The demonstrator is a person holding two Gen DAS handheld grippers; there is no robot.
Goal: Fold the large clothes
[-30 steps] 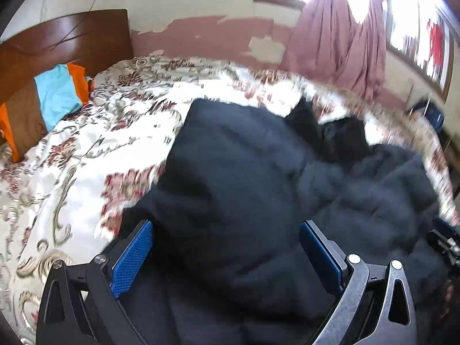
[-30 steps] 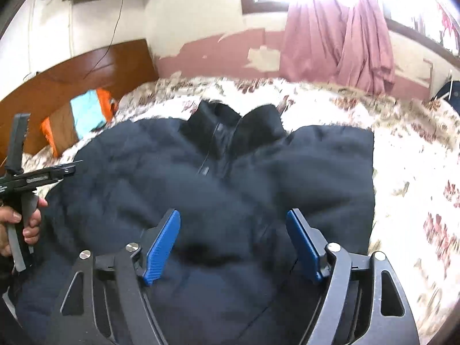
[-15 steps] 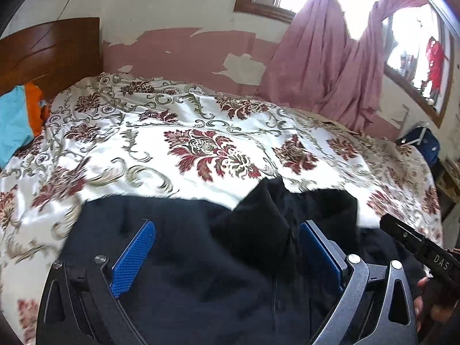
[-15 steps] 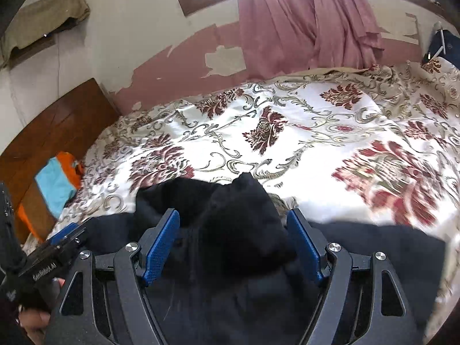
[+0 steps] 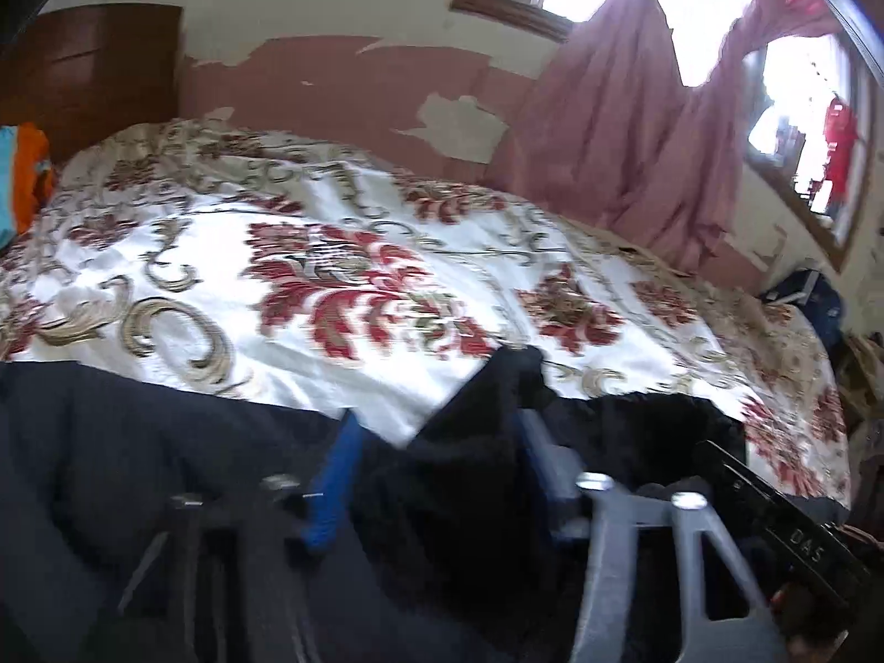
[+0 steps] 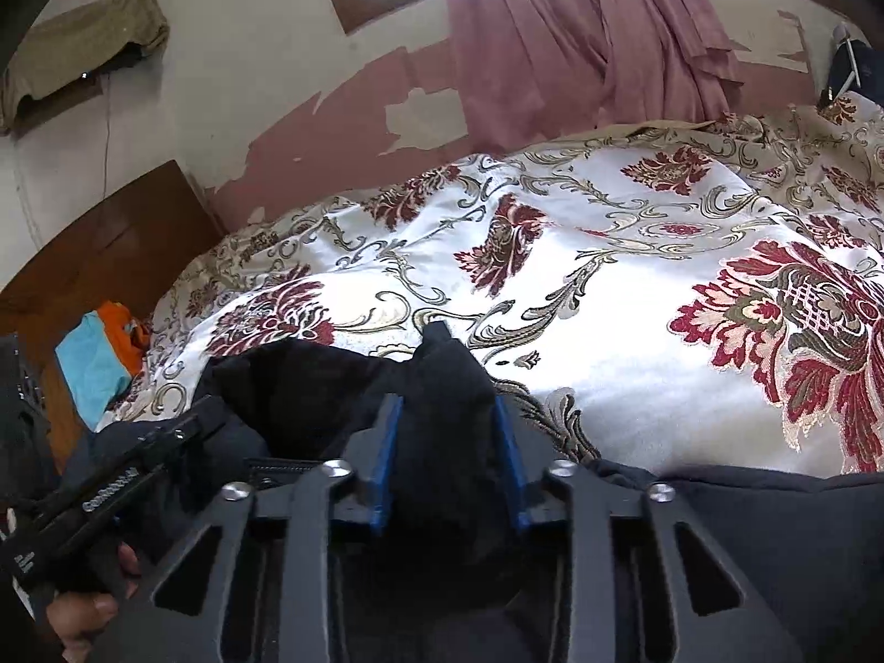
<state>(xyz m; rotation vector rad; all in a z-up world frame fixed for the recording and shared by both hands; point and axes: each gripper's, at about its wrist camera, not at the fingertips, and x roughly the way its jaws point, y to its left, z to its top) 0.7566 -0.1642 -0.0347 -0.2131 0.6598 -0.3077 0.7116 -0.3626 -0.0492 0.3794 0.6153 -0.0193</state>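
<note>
A bed covered by a white bedspread [image 6: 635, 287] with red floral and gold scroll patterns filled most of both views, its wooden headboard [image 6: 110, 259] to the left and a mauve curtain [image 6: 580, 33] hanging below the window behind it. A black padded jacket [image 6: 773, 541] lay along the near edge of the bed, its collar end toward the wall. Near the headboard lay an orange and light blue folded cloth [image 6: 105, 356]. The right gripper [image 6: 447, 453] had its blue-padded fingers drawn in on a raised flap of the jacket's collar, the fabric pinched between them. The left gripper [image 5: 436, 469], blurred in its own view, had its fingers narrowed about the other collar flap, dark fabric filling the gap between the pads. In the right wrist view the left gripper's body showed at lower left, held in the person's left hand [image 6: 83, 613].
</note>
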